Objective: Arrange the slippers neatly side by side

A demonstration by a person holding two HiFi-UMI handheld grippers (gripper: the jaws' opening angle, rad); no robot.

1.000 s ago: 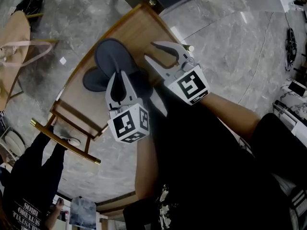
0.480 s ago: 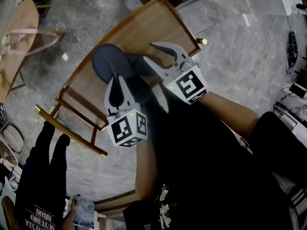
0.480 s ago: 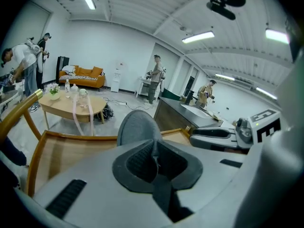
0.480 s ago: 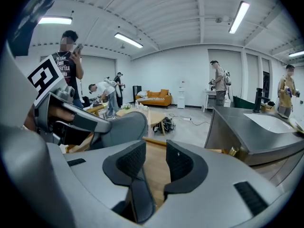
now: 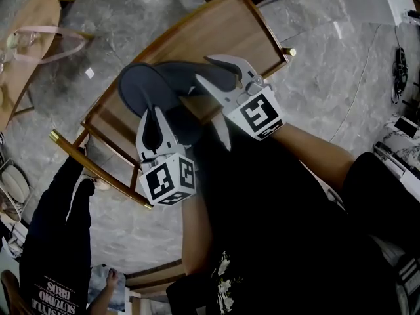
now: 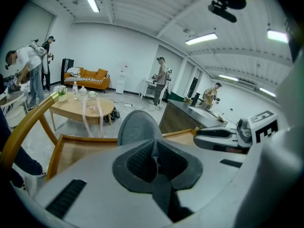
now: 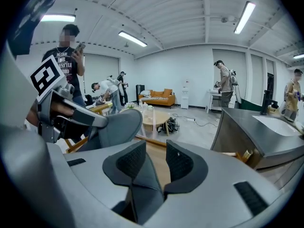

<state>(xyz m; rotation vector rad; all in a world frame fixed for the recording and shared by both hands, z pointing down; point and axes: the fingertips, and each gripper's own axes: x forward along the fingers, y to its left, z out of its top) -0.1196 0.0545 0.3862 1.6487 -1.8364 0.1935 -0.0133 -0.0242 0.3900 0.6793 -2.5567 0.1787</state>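
Observation:
Two dark grey slippers are held up over a wooden chair seat. My left gripper is shut on the rim of one slipper, which sticks out ahead of the pads in the left gripper view. My right gripper stands just to its right, jaws wide around the other slipper. In the right gripper view that slipper shows as a dark wedge between the pads. The left gripper and its slipper show at that view's left.
The chair's brass-tipped wooden frame lies under my left gripper, on a grey marble floor. A round wooden table stands at the far left. A person in black stands at the lower left. A dark counter is to the right.
Both grippers have carried their slippers toward the chair's near left edge. The seat has slid up and right in the head view. Neither jaw opening has changed.

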